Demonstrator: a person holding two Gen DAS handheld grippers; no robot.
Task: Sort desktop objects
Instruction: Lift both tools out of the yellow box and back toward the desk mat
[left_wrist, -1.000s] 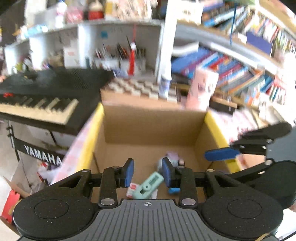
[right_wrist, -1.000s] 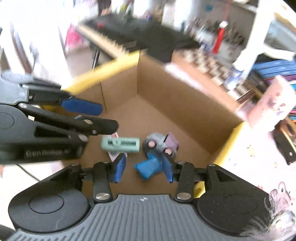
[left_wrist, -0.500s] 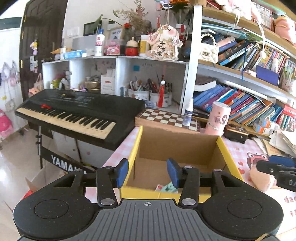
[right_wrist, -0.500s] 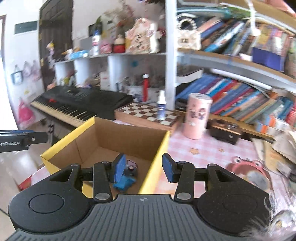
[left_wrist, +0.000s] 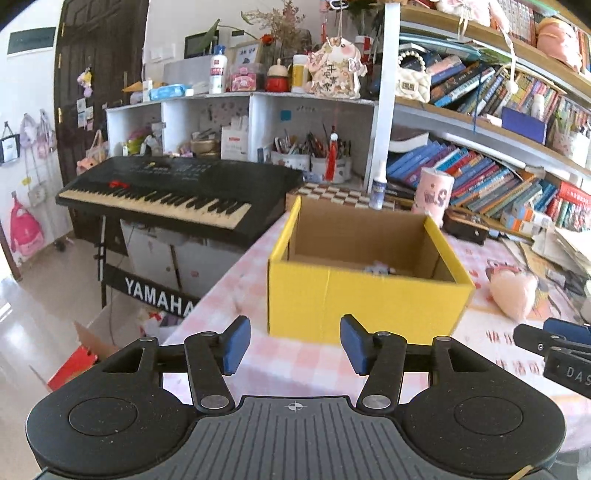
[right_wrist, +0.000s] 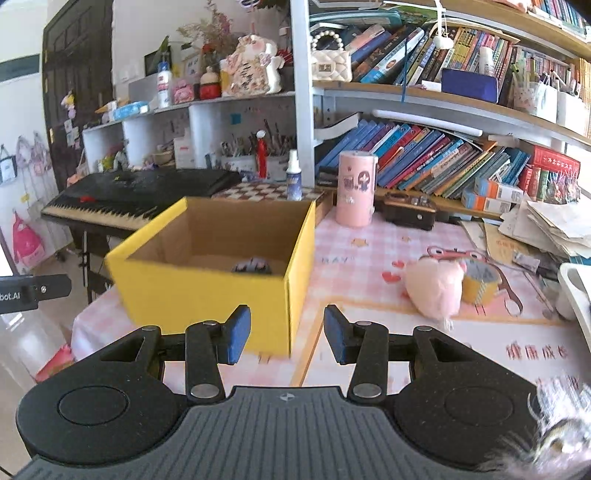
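Observation:
A yellow cardboard box (left_wrist: 325, 295) (right_wrist: 207, 291) stands on the pink checked tablecloth, with small items (right_wrist: 253, 266) lying low inside it. My left gripper (left_wrist: 293, 345) hovers short of the box's near wall; its jaws are opening and nothing is between them. My right gripper (right_wrist: 286, 332) is open and empty, near the box's right corner. A pink plush toy (right_wrist: 436, 291) (left_wrist: 513, 293) lies on the table to the right of the box, beside a roll of tape (right_wrist: 480, 284). The right gripper's fingers (left_wrist: 554, 339) show at the left wrist view's right edge.
A black keyboard (left_wrist: 177, 192) on a stand sits left of the table. Behind the box are a chessboard (right_wrist: 258, 190), a spray bottle (right_wrist: 293, 177), a pink canister (right_wrist: 356, 188) and a dark case (right_wrist: 408, 212). Bookshelves fill the back; papers (right_wrist: 546, 225) pile at the right.
Both grippers have drawn back from inside the box to the table in front of it. The left jaws have widened. The mint and blue items stay in the box.

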